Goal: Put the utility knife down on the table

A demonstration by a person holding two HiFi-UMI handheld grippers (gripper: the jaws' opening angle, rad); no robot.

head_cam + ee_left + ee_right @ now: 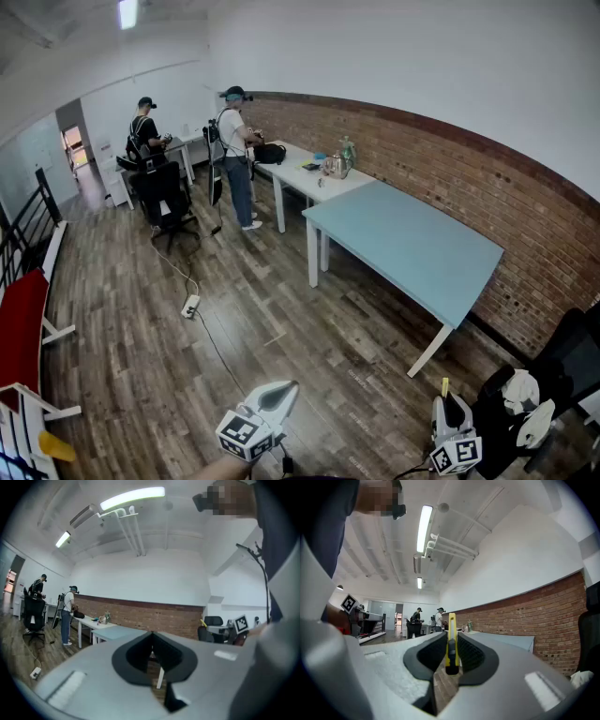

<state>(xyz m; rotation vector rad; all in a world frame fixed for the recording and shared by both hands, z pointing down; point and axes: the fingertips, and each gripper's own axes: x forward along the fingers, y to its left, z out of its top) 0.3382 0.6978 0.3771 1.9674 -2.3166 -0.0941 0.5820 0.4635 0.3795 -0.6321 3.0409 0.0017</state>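
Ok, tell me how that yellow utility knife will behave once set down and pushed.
The utility knife looks slim and rigid, so it likely won't flex. Its flat-sided body, clamped edge-up between the jaws, would probably tip onto its side rather than roll. The table looks smooth, so it may slide if nudged.

Yellow utility knife (451,639), pale blue table (412,246), red-brick wall (450,159).

Blue table (403,246): top bare, open to reach from the wooden floor (281,328) side. Brick wall (450,169) closes its far edge. White table (295,175) beyond carries a kettle (336,167). Black chair (567,354) stands near the table's right corner.
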